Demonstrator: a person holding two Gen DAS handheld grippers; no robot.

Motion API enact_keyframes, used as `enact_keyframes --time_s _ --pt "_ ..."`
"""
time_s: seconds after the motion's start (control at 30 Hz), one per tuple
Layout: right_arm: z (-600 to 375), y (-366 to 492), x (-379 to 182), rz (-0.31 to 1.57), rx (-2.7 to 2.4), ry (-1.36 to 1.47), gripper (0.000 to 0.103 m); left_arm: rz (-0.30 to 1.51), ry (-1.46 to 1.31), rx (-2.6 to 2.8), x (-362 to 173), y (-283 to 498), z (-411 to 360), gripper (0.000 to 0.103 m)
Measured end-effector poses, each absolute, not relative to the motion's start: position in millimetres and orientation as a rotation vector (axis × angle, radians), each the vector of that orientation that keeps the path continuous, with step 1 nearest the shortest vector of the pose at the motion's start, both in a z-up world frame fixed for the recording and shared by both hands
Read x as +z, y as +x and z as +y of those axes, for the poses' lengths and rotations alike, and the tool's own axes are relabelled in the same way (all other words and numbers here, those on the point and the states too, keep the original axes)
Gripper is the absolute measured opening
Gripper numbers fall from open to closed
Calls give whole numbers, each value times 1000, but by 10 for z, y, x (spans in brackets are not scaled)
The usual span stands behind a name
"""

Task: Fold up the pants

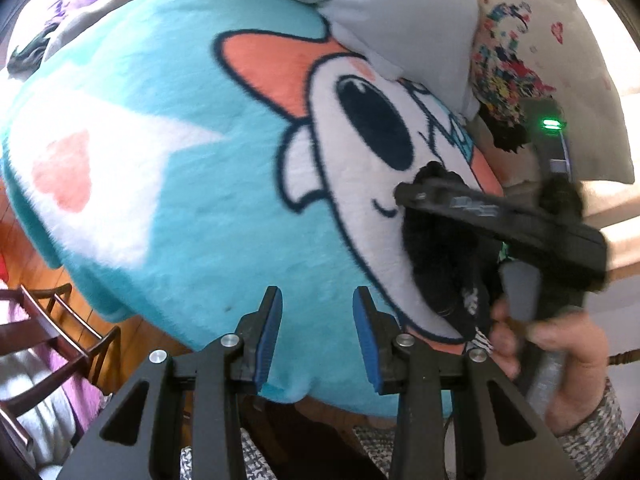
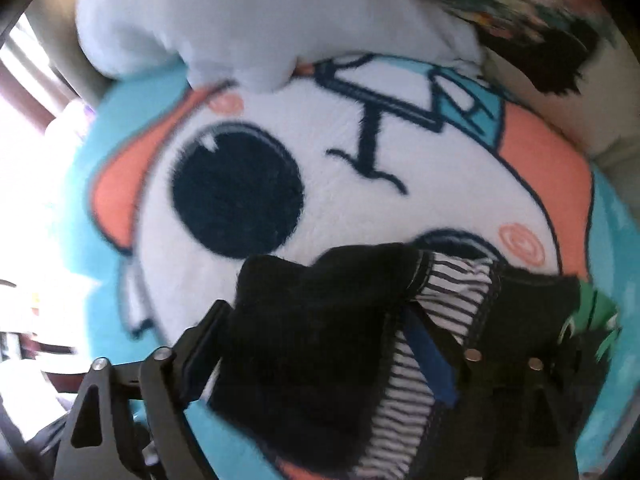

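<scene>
Small black pants [image 2: 312, 344] with a black-and-white striped lining [image 2: 456, 292] lie bunched on a turquoise cartoon blanket [image 2: 360, 168]. In the right wrist view they drape over my right gripper [image 2: 316, 344], whose fingers stand apart with the cloth between and over them; whether it grips is hidden. In the left wrist view my left gripper [image 1: 317, 332] is open and empty above the blanket [image 1: 180, 220], left of the pants [image 1: 444, 264]. The right gripper's black body [image 1: 520, 224] and the hand on it are at the right.
A pale grey cushion [image 1: 392, 16] and a colourful patterned cloth [image 1: 504, 68] lie at the blanket's far side. A dark wooden chair [image 1: 52, 336] with clothes stands on the wooden floor at the lower left.
</scene>
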State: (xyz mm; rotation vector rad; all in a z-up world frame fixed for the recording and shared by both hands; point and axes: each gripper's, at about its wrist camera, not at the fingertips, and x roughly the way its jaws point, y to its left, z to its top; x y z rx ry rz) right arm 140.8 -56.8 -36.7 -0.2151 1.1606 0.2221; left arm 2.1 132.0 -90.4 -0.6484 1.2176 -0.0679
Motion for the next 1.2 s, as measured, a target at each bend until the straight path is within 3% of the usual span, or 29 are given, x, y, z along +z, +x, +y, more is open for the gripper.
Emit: enact_keyframes --time_s 0.1,0.13,0.17,0.27,0.33,0.8,1.07,1.1,1.2 --pt "-499 1383 -396 1125 200 -244 94 1219 -658 -65 -920 -26 1371 35" --pt "-541 1383 -375 1131 206 -221 85 1221 -661 -66 -926 -28 1377 35" --pt "-603 1379 -332 1125 193 -211 67 1222 -664 -69 -931 -31 1382 35" --pt "-855 1396 -254 1135 190 -149 28 1221 -660 -92 -929 5 1355 35" --pt "-1025 1381 -195 1136 220 -79 24 1226 -656 -118 -934 57 1312 35" --pt "-1856 974 389 1028 380 172 19 1257 -598 -254 -839 331 562 35" --pt "-2853 899 368 981 384 335 19 1235 -481 -306 -573 655 -237 35" --pt "-3003 908 318 980 379 368 19 1239 -465 -322 -567 673 -362 35" --pt "-3402 892 186 991 338 436 33 1278 -394 -365 -642 691 -819 35"
